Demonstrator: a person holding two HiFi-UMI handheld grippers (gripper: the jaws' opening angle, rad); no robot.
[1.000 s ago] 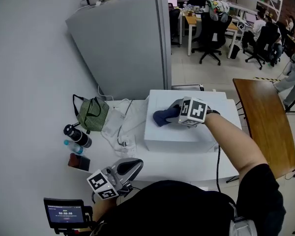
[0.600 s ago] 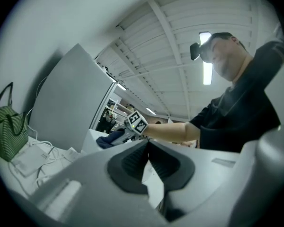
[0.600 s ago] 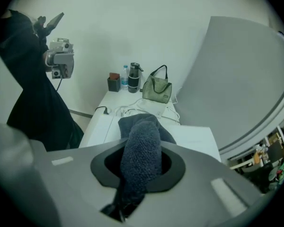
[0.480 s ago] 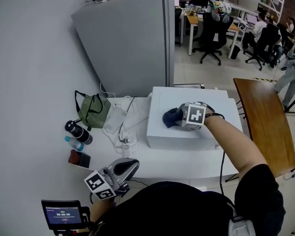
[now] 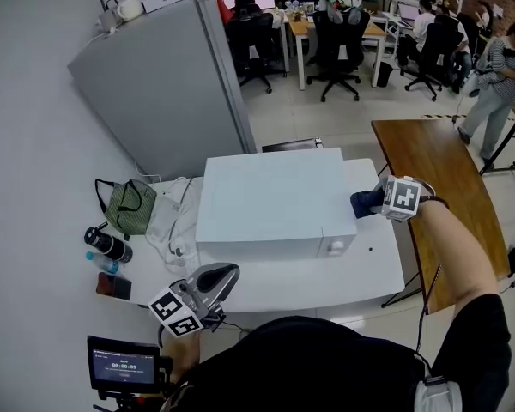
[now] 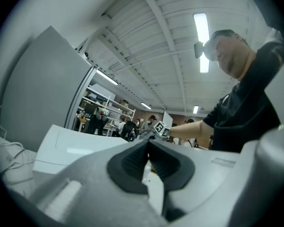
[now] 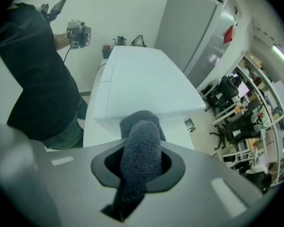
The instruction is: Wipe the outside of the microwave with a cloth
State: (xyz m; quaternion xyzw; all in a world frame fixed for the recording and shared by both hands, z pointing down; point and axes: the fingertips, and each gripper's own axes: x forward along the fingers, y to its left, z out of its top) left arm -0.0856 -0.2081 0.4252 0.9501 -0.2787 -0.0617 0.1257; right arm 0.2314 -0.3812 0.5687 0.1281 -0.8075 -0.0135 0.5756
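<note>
The white microwave (image 5: 266,200) stands on a white table (image 5: 373,269), and it also fills the middle of the right gripper view (image 7: 142,86). My right gripper (image 5: 376,202) is shut on a dark blue cloth (image 5: 365,201) and holds it against the microwave's right side. In the right gripper view the cloth (image 7: 139,157) bulges out between the jaws. My left gripper (image 5: 223,279) hangs low at the table's front edge, shut with nothing in it; its own view shows the pads (image 6: 135,163) pressed together.
A grey fridge (image 5: 167,84) stands behind the microwave. A green bag (image 5: 127,206), a dark bottle (image 5: 107,244) and white cables (image 5: 176,230) lie left of it. A wooden table (image 5: 438,187) is at the right. People sit at desks beyond.
My right gripper carried the cloth from the microwave's top over to its right side. The head view swung right. The left gripper stayed where it was.
</note>
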